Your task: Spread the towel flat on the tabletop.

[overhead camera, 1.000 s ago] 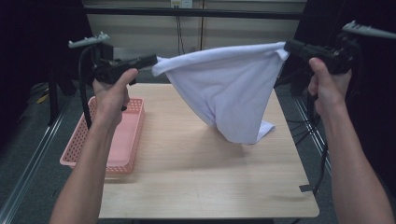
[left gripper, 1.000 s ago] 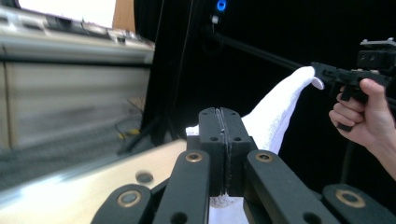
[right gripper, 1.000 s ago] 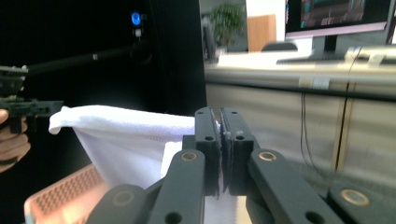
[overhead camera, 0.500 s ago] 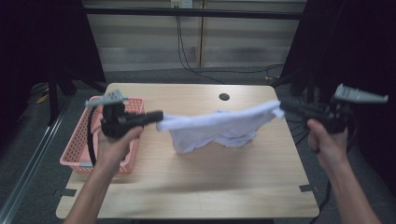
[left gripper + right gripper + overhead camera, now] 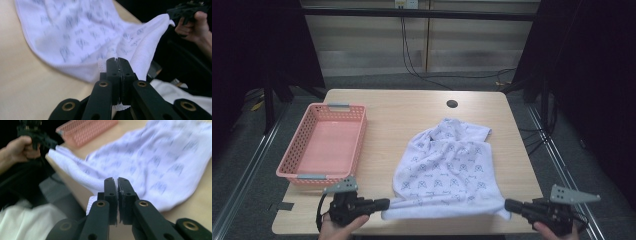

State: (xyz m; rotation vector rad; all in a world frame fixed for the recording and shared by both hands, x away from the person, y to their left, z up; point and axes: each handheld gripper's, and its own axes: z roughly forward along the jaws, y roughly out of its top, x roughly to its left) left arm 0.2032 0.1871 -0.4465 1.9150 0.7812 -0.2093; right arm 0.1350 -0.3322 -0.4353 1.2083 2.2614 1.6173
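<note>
The wooden table [image 5: 412, 115] carries everything, with a small dark round hole [image 5: 452, 104] near its far edge. Across its right half lies a white towel [image 5: 447, 170] printed with small dark motifs, mostly flat, its far end bunched into folds and its near edge pulled into a straight line along the table's near side. On the left half, apart from the towel, sits a pink plastic basket [image 5: 357, 142] with perforated walls and grey handles. At the near left corner the left claw [image 5: 384, 203] is clenched on the towel's near left corner; in the left gripper view its jaws are pressed together with white hem pinched between them. At the near right corner the right claw [image 5: 508, 204] grasps the towel's other near corner, and the right gripper view shows its jaws closed on a bit of white cloth. A hand [image 5: 343, 227] holds the left claw, another hand [image 5: 554, 231] the right.
</note>
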